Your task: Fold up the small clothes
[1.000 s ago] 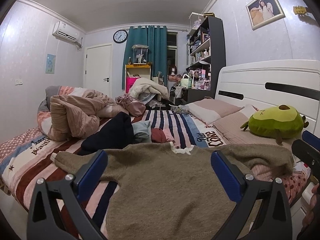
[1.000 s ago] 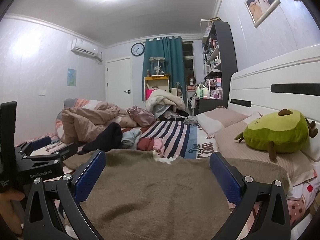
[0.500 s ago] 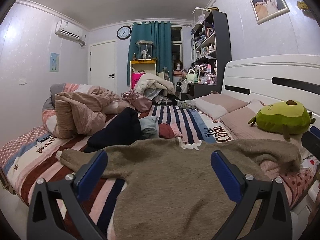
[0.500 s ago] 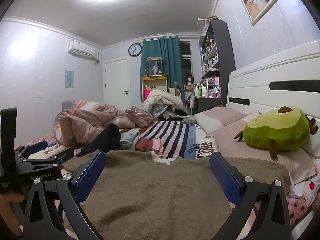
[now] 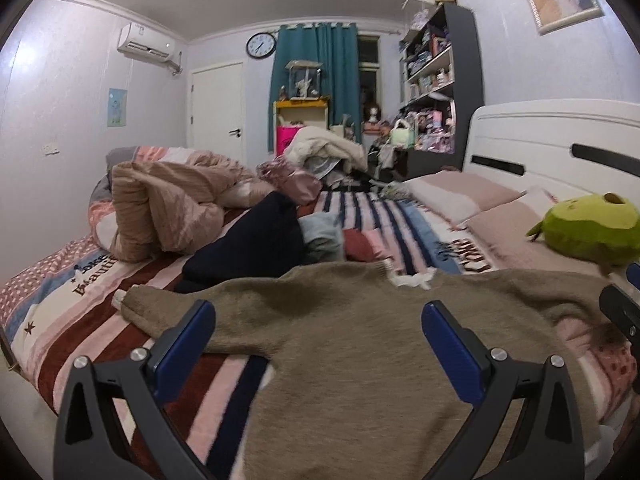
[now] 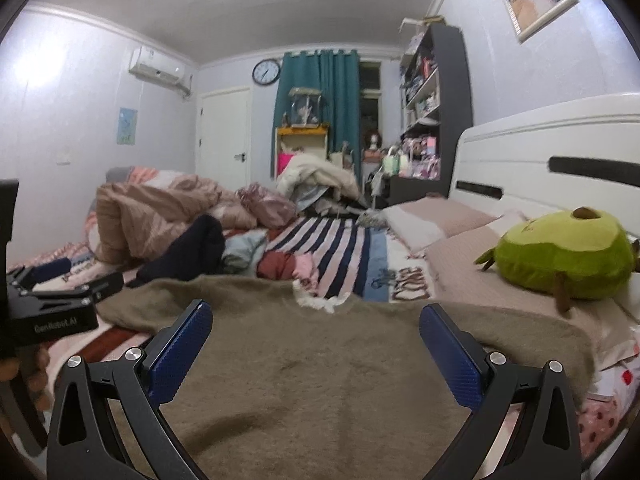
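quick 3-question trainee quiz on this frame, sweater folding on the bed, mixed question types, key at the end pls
1. True or false: the left gripper is shut on the brown sweater.
2. What lies on the pillow by the headboard? A) a book B) a green avocado plush C) a laptop
3. Fill in: the sweater lies spread ____ on the striped bedsheet.

Key: 1 false, both the left gripper and the right gripper are open and empty; 2 B; 3 flat.

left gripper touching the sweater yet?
Cannot tell. In the left wrist view the left gripper is wide open over the brown sweater, nothing between its fingers, but neither view shows a clear gap or contact under the fingers.
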A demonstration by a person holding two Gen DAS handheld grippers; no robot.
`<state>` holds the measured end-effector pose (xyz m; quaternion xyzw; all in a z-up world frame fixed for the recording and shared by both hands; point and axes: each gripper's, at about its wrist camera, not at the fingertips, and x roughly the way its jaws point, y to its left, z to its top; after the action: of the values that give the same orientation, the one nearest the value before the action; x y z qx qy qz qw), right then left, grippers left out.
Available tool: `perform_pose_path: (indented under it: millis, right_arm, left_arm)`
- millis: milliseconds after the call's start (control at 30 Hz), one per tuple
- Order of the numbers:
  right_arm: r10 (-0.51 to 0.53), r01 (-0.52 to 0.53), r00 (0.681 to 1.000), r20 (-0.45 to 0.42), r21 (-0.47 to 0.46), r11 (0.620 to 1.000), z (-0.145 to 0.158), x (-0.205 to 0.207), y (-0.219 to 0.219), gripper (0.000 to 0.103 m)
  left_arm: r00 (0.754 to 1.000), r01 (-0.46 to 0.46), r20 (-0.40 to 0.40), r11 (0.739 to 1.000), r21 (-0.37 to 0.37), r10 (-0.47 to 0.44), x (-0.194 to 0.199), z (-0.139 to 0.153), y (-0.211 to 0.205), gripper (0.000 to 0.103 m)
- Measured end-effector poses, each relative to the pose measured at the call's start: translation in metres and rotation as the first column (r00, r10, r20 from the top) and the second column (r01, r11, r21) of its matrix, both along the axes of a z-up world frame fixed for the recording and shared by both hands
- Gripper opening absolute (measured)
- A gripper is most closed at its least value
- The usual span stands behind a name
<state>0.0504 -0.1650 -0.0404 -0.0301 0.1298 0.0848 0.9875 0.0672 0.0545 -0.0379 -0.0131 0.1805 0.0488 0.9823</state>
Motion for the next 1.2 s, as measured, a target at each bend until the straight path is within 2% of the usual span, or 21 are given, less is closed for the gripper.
perform_pose_path:
  millis: [100,233,267,367,467,500,533,600,633,700,767,800,833,867,900,933,1000,1100,1200]
  right_arm:
    - [0.024,-0.024,0.999,-0.048,0.007,1.0,-0.019,0.024,0.011,0.103]
    - [0.023,-0.022,0.993,-0.115,0.007,1.0,-0.045,0.05,0.015,0.103]
    - [0.018,-0.017,0.991,-0.13,0.004,1.0,-0.052,0.056,0.015,0.103]
    - [0.002,-0.003,0.985,-0.171,-0.003,1.0,-0.067,0.07,0.012,0.103]
    - [-0.017,0.015,0.979,-0.205,-0.011,1.0,-0.076,0.083,0.008,0.103]
    - [-0.025,0.023,0.977,-0.213,-0.013,1.0,-0.078,0.087,0.006,0.103]
    - [-0.03,0.028,0.975,-0.22,-0.012,1.0,-0.079,0.09,0.004,0.103]
    - [-0.043,0.042,0.973,-0.225,-0.011,0.999,-0.08,0.092,-0.002,0.103]
    - [-0.051,0.049,0.973,-0.225,-0.014,0.999,-0.08,0.093,-0.003,0.103]
    - [-0.064,0.06,0.972,-0.225,-0.028,0.998,-0.08,0.094,-0.005,0.103]
    - [-0.072,0.067,0.971,-0.229,-0.032,0.997,-0.08,0.097,-0.008,0.103]
    - [-0.072,0.067,0.97,-0.232,-0.027,0.997,-0.081,0.098,-0.009,0.103]
    - [-0.07,0.067,0.97,-0.235,-0.021,0.998,-0.081,0.099,-0.01,0.103]
    - [-0.067,0.066,0.969,-0.238,-0.014,0.998,-0.081,0.101,-0.011,0.103]
    - [-0.067,0.066,0.968,-0.242,-0.011,0.998,-0.082,0.102,-0.012,0.103]
    - [-0.069,0.068,0.967,-0.246,-0.012,0.998,-0.083,0.102,-0.013,0.103]
    - [-0.077,0.075,0.964,-0.253,-0.017,0.997,-0.085,0.103,-0.016,0.103]
    - [-0.086,0.088,0.961,-0.262,-0.006,0.996,-0.087,0.102,-0.023,0.103]
    - [-0.08,0.085,0.962,-0.26,0.01,0.996,-0.086,0.097,-0.028,0.103]
  left_arm:
    - [0.999,-0.024,-0.03,1.0,-0.013,0.024,0.02,-0.018,0.029,0.102]
    - [0.983,-0.134,-0.128,0.991,-0.008,0.132,0.058,-0.045,0.092,0.102]
    - [0.976,-0.154,-0.161,0.988,-0.02,0.148,0.069,-0.054,0.11,0.102]
    - [0.953,-0.193,-0.259,0.974,-0.121,0.157,0.103,-0.084,0.169,0.102]
    - [0.931,-0.232,-0.333,0.947,-0.223,0.15,0.128,-0.111,0.209,0.102]
    - [0.923,-0.237,-0.366,0.925,-0.296,0.12,0.142,-0.125,0.227,0.102]
    - [0.915,-0.248,-0.389,0.909,-0.336,0.106,0.149,-0.134,0.235,0.101]
    - [0.892,-0.303,-0.442,0.856,-0.418,0.1,0.164,-0.156,0.256,0.098]
    - [0.888,-0.318,-0.45,0.839,-0.442,0.099,0.169,-0.164,0.263,0.098]
    - [0.895,-0.322,-0.43,0.834,-0.447,0.114,0.173,-0.167,0.266,0.098]
    - [0.889,-0.34,-0.437,0.837,-0.429,0.137,0.181,-0.167,0.264,0.091]
    - [0.881,-0.357,-0.447,0.835,-0.418,0.153,0.183,-0.167,0.264,0.075]
    - [0.868,-0.385,-0.459,0.839,-0.384,0.189,0.185,-0.165,0.261,0.053]
    - [0.866,-0.391,-0.46,0.841,-0.374,0.198,0.186,-0.165,0.261,0.041]
    - [0.867,-0.39,-0.459,0.84,-0.379,0.195,0.186,-0.163,0.261,0.023]
    - [0.873,-0.382,-0.45,0.834,-0.398,0.185,0.185,-0.161,0.261,0.012]
    - [0.891,-0.368,-0.412,0.836,-0.408,0.191,0.178,-0.154,0.265,0.007]
    - [0.922,-0.325,-0.329,0.868,-0.375,0.203,0.165,-0.131,0.253,0.006]
    - [0.961,-0.236,-0.221,0.909,-0.345,0.165,0.157,-0.101,0.232,0.006]
